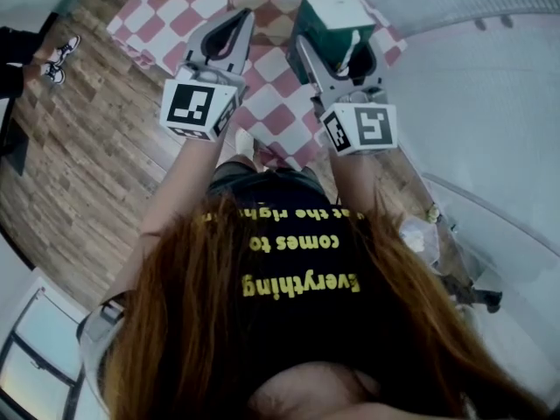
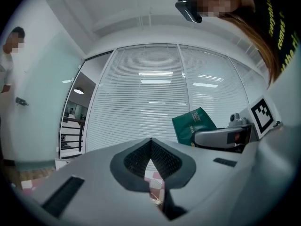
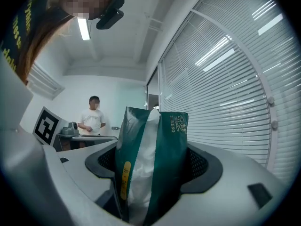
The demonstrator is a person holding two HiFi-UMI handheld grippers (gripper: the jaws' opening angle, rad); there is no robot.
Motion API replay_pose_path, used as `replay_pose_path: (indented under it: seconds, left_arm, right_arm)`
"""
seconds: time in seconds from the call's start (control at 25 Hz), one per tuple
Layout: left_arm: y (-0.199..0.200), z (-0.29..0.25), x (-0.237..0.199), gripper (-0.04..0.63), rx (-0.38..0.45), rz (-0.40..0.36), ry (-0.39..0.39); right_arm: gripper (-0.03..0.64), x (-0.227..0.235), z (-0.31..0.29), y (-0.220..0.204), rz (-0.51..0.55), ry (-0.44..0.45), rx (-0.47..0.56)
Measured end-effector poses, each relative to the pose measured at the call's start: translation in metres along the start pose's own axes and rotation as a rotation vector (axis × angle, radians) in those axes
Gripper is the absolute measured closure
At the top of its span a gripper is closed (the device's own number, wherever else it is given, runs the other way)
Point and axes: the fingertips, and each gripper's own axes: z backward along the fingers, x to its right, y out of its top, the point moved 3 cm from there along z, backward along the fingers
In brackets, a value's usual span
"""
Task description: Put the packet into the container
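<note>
The left tongs (image 2: 151, 147) are pressed together with nothing in them. The right tongs (image 3: 153, 173) pinch the green packet (image 3: 164, 145) by its flat sides, up in the air. It looks soft, light and crinkly, and it might slip, so a gentle squeeze there seems best. Far below is the checked desk (image 1: 280, 112).

- Packet (image 3: 150, 168): dark green faces, white side gusset, one yellow oval mark near the edge.
- Surface (image 1: 280, 116): red-and-white check.
- Floor (image 1: 87, 164): brown wood-plank pattern.
- Left gripper (image 1: 241, 16) and right gripper (image 1: 337, 51): grey bodies; jaws lined in black with a fine grid texture.
- Left marker cube (image 1: 199, 108) and right marker cube (image 1: 360, 129): white faces with black square patterns.
- Shirt (image 1: 297, 261): black with yellow lettering.
- Hair (image 1: 192, 322): reddish brown.
- Blinds (image 2: 155, 98): white, horizontal slats.
</note>
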Motion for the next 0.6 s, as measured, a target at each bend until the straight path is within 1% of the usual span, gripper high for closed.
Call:
replay_pose_path:
  seconds: [0.2,0.44,0.6]
  left_arm:
    - [-0.003,0.001,-0.006,0.594,-0.011,-0.001,0.030]
    - [-0.012,0.007,-0.013,0.595,-0.016,-0.018,0.082]
    - [-0.014,0.011,-0.022,0.595,-0.029,-0.016,0.110]
  right_arm:
    - [0.239,0.002,-0.017,-0.007,0.044,0.057,-0.038]
    - [0.239,0.001,-0.036,-0.021,0.107,0.156,-0.078]
    - [0.239,0.001,-0.054,-0.029,0.149,0.230,-0.128]
